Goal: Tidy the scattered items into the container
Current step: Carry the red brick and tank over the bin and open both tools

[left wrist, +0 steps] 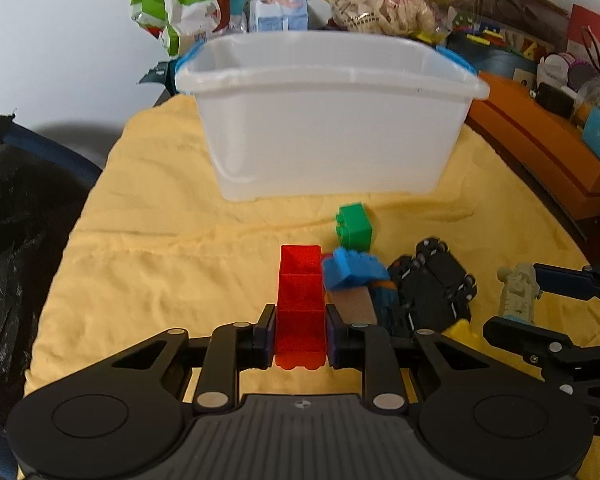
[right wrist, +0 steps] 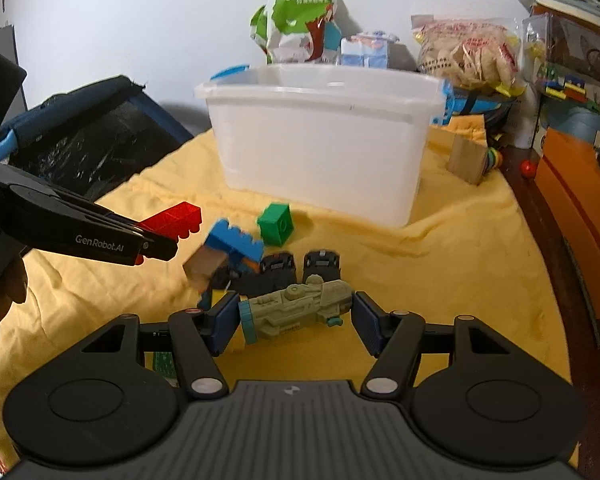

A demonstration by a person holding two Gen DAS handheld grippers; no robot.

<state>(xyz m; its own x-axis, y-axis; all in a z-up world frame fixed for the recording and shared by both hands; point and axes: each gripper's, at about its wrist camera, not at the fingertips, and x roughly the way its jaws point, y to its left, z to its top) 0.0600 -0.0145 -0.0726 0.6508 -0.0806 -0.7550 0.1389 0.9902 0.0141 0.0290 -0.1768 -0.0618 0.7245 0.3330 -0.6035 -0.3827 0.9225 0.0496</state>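
My left gripper [left wrist: 300,334] is shut on a long red brick [left wrist: 300,304] and holds it above the yellow cloth; from the right wrist view it shows at the left [right wrist: 156,240] with the red brick [right wrist: 174,220] sticking out. My right gripper [right wrist: 294,322] has its jaws around a grey-green toy vehicle [right wrist: 296,310], touching both ends; it also shows in the left wrist view [left wrist: 518,292]. The translucent white container [left wrist: 328,116] stands behind. A green cube [left wrist: 354,228], a blue brick [left wrist: 352,268], a wooden block [left wrist: 350,304] and black toy cars [left wrist: 432,288] lie between.
Snack bags [left wrist: 380,0] and a small carton [left wrist: 280,12] stand behind the container. An orange box [left wrist: 540,140] is at the right, a dark bag [left wrist: 16,240] at the left. Another wooden block [right wrist: 468,158] sits right of the container.
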